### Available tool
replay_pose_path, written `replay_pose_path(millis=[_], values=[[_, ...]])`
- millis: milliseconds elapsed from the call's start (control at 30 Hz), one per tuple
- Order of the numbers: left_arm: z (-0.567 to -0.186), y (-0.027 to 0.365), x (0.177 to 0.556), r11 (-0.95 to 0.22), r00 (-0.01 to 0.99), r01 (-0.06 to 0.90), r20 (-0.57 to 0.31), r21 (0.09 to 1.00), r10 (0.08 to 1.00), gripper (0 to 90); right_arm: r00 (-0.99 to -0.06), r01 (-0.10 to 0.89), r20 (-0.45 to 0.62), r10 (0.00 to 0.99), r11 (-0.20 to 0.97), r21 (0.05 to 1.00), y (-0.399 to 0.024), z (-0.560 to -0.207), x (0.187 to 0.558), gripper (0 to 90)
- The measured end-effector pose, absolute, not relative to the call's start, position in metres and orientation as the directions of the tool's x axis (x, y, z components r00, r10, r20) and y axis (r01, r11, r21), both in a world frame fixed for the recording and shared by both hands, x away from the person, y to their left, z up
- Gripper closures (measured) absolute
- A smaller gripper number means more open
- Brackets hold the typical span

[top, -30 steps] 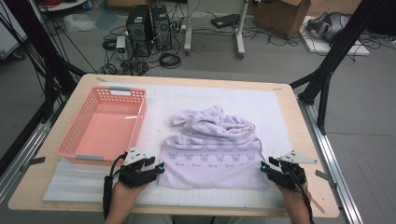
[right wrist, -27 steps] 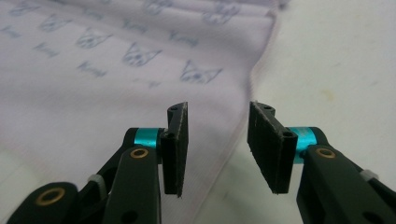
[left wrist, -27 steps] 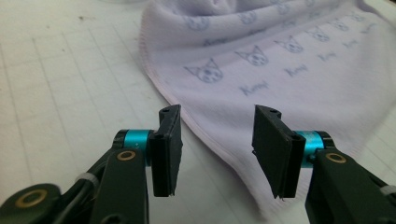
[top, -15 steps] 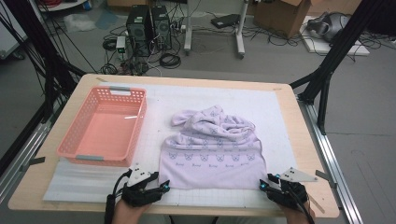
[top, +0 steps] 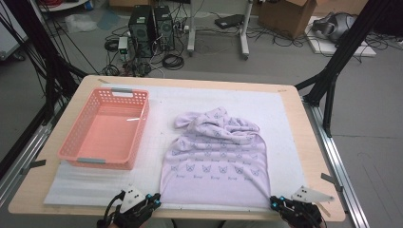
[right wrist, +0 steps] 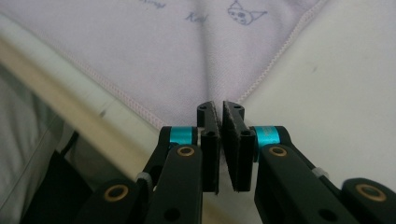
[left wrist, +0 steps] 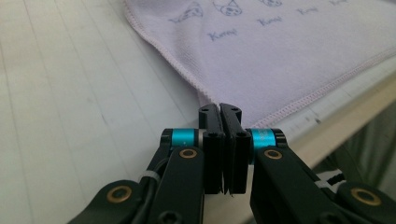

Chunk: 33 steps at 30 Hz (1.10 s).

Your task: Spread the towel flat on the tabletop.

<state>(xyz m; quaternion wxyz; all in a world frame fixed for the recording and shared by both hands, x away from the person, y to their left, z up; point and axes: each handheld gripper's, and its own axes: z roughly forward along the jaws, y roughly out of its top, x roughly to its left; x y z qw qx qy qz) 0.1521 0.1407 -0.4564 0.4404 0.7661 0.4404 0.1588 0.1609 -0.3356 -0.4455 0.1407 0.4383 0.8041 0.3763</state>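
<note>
Towel (top: 217, 154), pale lilac with little cartoon prints, lies on the white mat (top: 90, 187) covering the tabletop (top: 313, 156), far end bunched up, near edge stretched along the front of the mat. Left gripper (top: 151, 199) has its fingers clamped tight on the near left corner, right gripper (top: 276, 201) is pinching the near right corner the same way, both at the tabletop's front edge. Pink basket (top: 107, 128) sits to the towel's left, apart from it.
</note>
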Motion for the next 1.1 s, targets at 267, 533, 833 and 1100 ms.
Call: replay_pose_path(millis=[267, 533, 833, 1100], values=[[-0.463, 0.140, 0.121, -0.239, 0.591, 0.553, -0.174, 0.798, 0.787, 87.1, -0.601, 0.601, 0.096, 0.794, 0.369, 0.709, -0.339, -0.445, 0.128, 85.3], [-0.451, 0.146, 0.142, -0.143, 0.545, 0.510, -0.189, 0.848, 0.817, 48.9, -0.528, 0.592, 0.103, 0.843, 0.279, 0.756, -0.344, -0.439, 0.136, 61.4], [-0.459, 0.136, 0.184, -0.172, 0.546, 0.537, -0.185, 0.826, 0.817, 52.4, -0.486, 0.610, 0.083, 0.870, 0.269, 0.746, -0.332, -0.447, 0.168, 62.1], [-0.457, 0.135, 0.167, -0.292, 0.624, 0.481, -0.089, 0.827, 0.777, 88.0, -0.527, 0.607, 0.071, 0.847, 0.316, 0.729, -0.332, -0.446, 0.164, 88.1]])
